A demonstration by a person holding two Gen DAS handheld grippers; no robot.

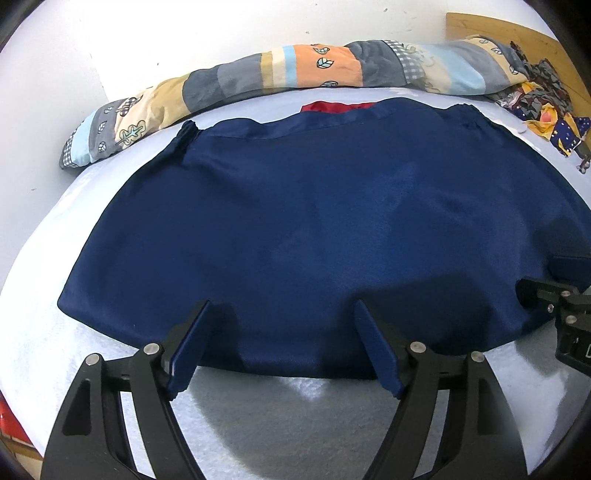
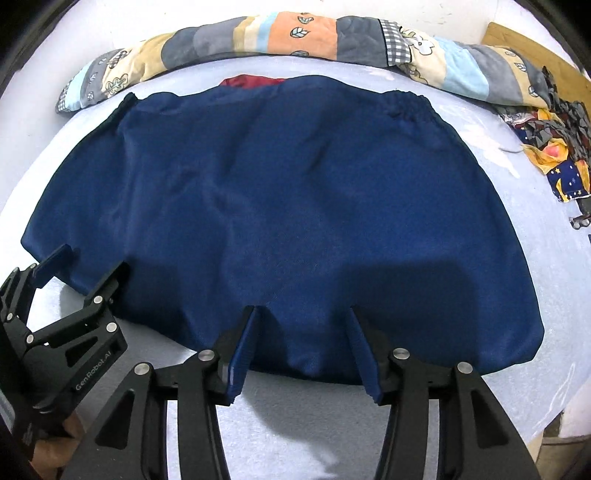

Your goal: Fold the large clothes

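The large navy-blue satin-like garment point(image 1: 314, 221) lay spread flat on the pale blue bed sheet point(image 1: 55, 332), its gathered elastic cuffs at the far corners and its folded near edge running just beyond both tools.

At the left, the garment's near-left corner point(image 1: 64, 299) sat on open sheet, with bare bedding between it and the white wall point(image 1: 48, 110). Room for a fold existed there. The left gripper point(image 1: 282, 343) pointed down at the near edge, its blue-padded jaws standing well apart with fabric lying beneath them but nothing pinched. In the right wrist view the same left gripper point(image 2: 85, 273) appeared beside the garment's near-left portion, likewise unclamped.

Centre: the cloth looked thin, light and glossy. It was judged limp and slippery, likely to slide off a shallow pinch and to drag wrinkles. A firm grip on the doubled near edge or a corner was advised. A red fabric piece point(image 1: 336, 107) showed past the far edge, partly hidden.

At the right, the right gripper point(image 2: 303, 347) stood over the near edge with jaws parted and not pressing on cloth. The near-right corner point(image 2: 532, 343) had bare sheet around it. Further right lay a heap of patterned yellow and dark cloth point(image 2: 554, 162); along the far side lay a rolled patchwork quilt point(image 2: 295, 33), limiting a far-side fold.
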